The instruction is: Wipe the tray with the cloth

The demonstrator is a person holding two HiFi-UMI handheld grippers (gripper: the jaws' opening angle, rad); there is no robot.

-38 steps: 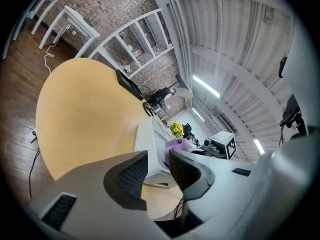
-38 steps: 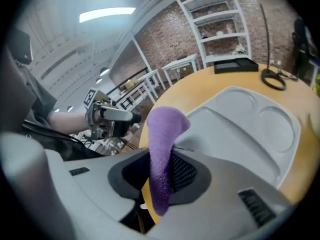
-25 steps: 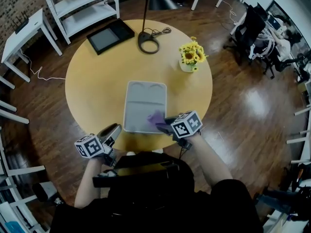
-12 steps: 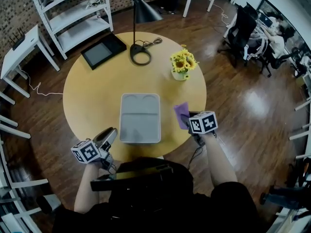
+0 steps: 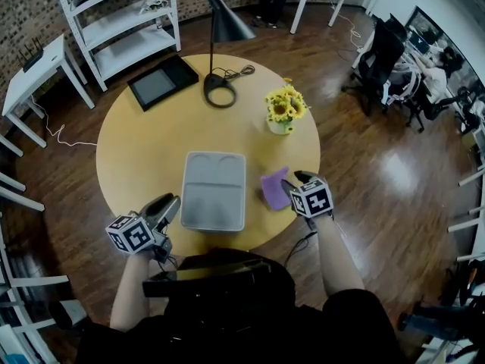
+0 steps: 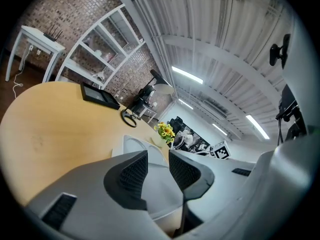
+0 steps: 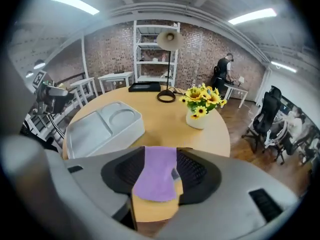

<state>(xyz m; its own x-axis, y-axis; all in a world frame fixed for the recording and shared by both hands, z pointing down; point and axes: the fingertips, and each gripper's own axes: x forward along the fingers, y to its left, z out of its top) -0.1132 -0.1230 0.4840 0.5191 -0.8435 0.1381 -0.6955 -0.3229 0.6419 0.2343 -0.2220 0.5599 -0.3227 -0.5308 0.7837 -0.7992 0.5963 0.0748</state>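
Tray [image 5: 214, 192] on tabletop [image 5: 136, 150], centred, toward near edge. Cloth [image 5: 273, 189] on tabletop just right of tray, by right edge. Flower vase [image 5: 281, 112] behind cloth. Lamp base [image 5: 218, 95] behind tray, toward far edge; tablet [image 5: 162, 80] left of it, at far-left edge.

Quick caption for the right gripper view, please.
Right gripper, jaws just opened, with the purple cloth loose between them, beside the grey tray.
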